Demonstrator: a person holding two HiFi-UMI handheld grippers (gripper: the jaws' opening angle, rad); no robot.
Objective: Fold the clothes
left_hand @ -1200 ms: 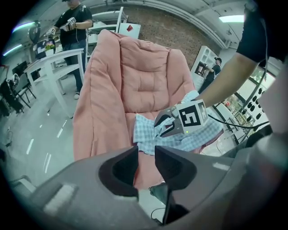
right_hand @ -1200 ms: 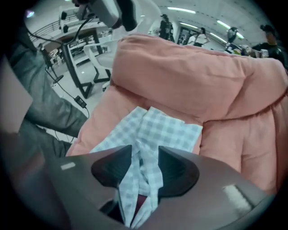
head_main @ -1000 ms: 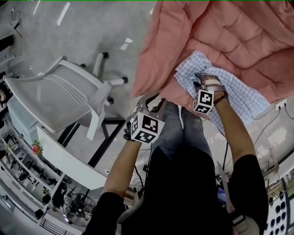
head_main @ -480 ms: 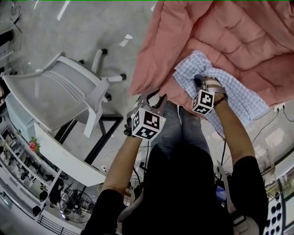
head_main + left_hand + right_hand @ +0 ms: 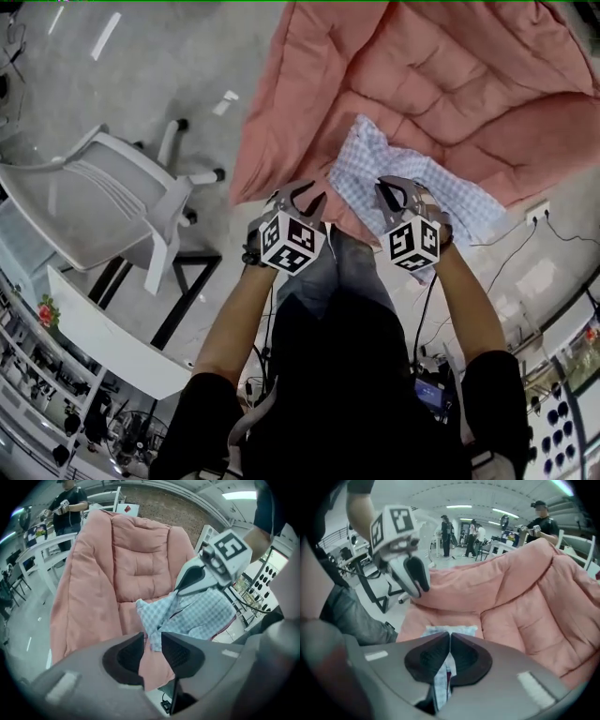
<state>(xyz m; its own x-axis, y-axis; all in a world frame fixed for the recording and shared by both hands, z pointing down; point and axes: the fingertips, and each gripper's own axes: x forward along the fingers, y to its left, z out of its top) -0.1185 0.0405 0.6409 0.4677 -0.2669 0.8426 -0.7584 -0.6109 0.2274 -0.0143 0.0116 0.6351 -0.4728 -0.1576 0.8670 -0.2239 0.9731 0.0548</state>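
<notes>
A blue-and-white checked garment (image 5: 367,161) lies on a pink quilt (image 5: 450,84) that covers the table. My right gripper (image 5: 398,197) is shut on the garment's near edge. In the right gripper view the checked cloth (image 5: 440,686) hangs down from between the closed pads of the right gripper (image 5: 450,641). My left gripper (image 5: 298,202) hovers at the quilt's near edge, left of the garment. Its jaws stand a little apart in the left gripper view (image 5: 152,646). The checked garment (image 5: 201,613) and the quilt (image 5: 136,559) show behind the gap; nothing is pinched.
A white office chair (image 5: 103,202) and a white desk (image 5: 112,347) stand on the floor to the left. A power strip (image 5: 536,208) with cables lies right of the quilt. Other people (image 5: 68,508) (image 5: 541,522) work at tables beyond.
The right gripper has come up toward the camera, lifting the garment's near edge. The left gripper has shifted slightly toward the garment. The head view has swung, so the chair sits further left.
</notes>
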